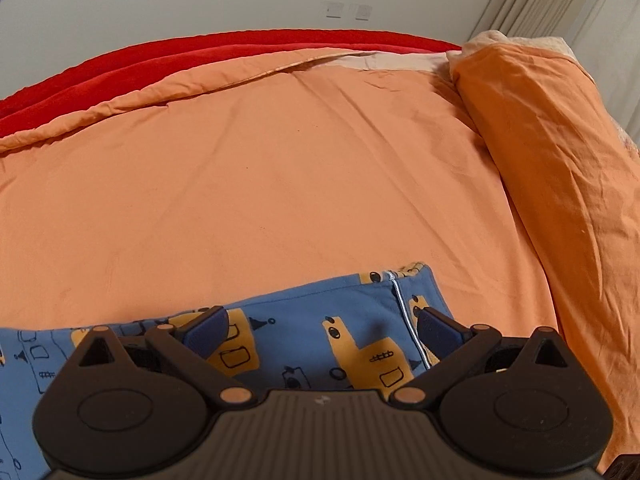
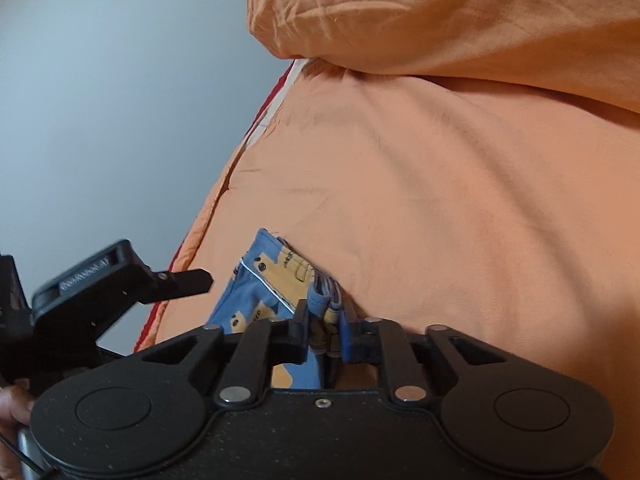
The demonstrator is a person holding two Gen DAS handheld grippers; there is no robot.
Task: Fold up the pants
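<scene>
Blue pants (image 1: 304,304) printed with yellow vehicles lie flat on the orange bed sheet (image 1: 280,168), with a white stitched seam near their right end. My left gripper (image 1: 320,332) hovers over them, its jaws wide apart and nothing between the dark blue pads. In the right wrist view, my right gripper (image 2: 324,328) is shut on a bunched edge of the pants (image 2: 256,296), with fabric folds squeezed between the pads. A finger (image 2: 192,280) of the left gripper shows just left of the pants there.
A rolled orange duvet (image 1: 552,152) runs along the right side of the bed. A red blanket (image 1: 160,64) lines the far edge by the white wall. Curtains (image 1: 560,0) hang at the far right. A hand (image 2: 12,408) holds the left gripper.
</scene>
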